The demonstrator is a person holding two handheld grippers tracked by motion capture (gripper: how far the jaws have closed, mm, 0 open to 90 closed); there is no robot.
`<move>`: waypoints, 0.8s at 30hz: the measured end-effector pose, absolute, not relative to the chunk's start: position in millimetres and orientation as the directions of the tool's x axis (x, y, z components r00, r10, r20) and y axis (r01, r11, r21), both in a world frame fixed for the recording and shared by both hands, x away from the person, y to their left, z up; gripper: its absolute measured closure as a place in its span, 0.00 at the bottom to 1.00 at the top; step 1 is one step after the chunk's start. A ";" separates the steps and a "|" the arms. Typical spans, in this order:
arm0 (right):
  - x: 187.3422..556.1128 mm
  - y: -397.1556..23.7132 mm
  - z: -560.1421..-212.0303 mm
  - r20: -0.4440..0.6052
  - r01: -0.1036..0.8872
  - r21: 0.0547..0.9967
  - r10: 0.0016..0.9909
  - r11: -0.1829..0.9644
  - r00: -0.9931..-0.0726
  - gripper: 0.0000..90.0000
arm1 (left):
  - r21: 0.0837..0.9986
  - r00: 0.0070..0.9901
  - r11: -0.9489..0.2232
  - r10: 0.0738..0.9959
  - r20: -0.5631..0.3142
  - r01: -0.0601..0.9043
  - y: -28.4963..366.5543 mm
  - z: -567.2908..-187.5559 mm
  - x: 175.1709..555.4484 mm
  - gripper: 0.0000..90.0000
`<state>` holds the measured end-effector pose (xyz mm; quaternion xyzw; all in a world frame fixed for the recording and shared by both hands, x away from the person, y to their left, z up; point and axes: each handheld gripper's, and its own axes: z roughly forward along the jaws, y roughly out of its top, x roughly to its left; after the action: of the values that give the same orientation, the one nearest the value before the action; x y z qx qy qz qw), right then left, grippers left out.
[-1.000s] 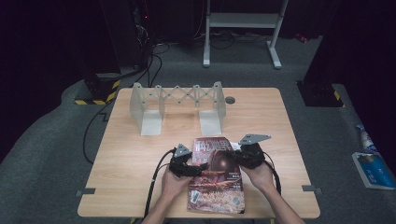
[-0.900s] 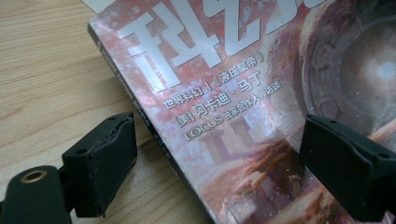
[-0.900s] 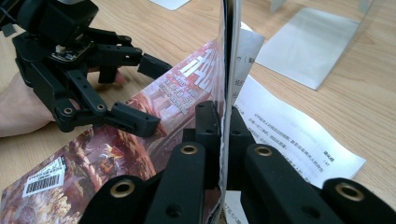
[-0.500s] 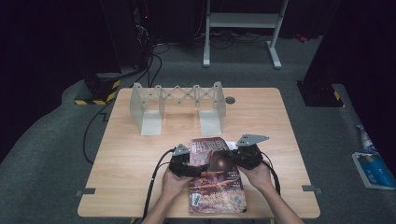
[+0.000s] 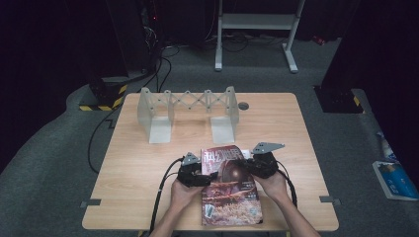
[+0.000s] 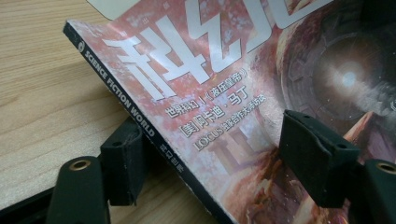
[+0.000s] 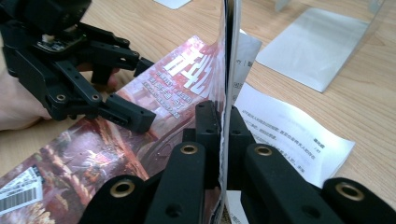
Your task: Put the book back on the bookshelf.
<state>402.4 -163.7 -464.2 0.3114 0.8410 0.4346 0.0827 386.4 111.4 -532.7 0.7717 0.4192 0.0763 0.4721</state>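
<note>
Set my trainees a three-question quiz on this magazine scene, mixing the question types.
1. True or false: the right gripper is shut on the magazine edge.
2. What stands at the far side of the table? A) a grey expanding rack B) a lamp C) a bowl
3. Where do the jaws of the left gripper stand?
Key: 1 true. 2 A. 3 Astride the magazine's spine edge, one jaw under it and one over the cover, not pressing yet; they have just been closing.

Glossy red-brown magazine (image 5: 230,185) with white cover lettering, near the tabletop's (image 5: 138,168) front edge; front cover lifted, spine side raised
</note>
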 end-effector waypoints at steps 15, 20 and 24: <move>410.6 -162.3 -476.2 0.129 0.505 0.748 0.652 0.430 -0.747 0.90 | 0.796 0.621 -0.215 0.746 -0.241 0.566 110.0 -532.8 384.0 0.57; 408.7 -170.4 -477.2 0.088 0.508 0.737 0.682 0.446 -0.727 0.84 | 0.796 0.618 -0.216 0.750 -0.237 0.566 109.7 -532.7 383.9 0.59; 407.5 -186.0 -478.8 0.076 0.518 0.732 0.703 0.442 -0.707 0.80 | 0.796 0.617 -0.214 0.751 -0.237 0.566 109.6 -532.8 383.9 0.59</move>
<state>407.5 -186.0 -478.8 0.3633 0.8405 0.3835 0.1206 383.9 109.6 -532.8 0.7726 0.4262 0.1003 0.4598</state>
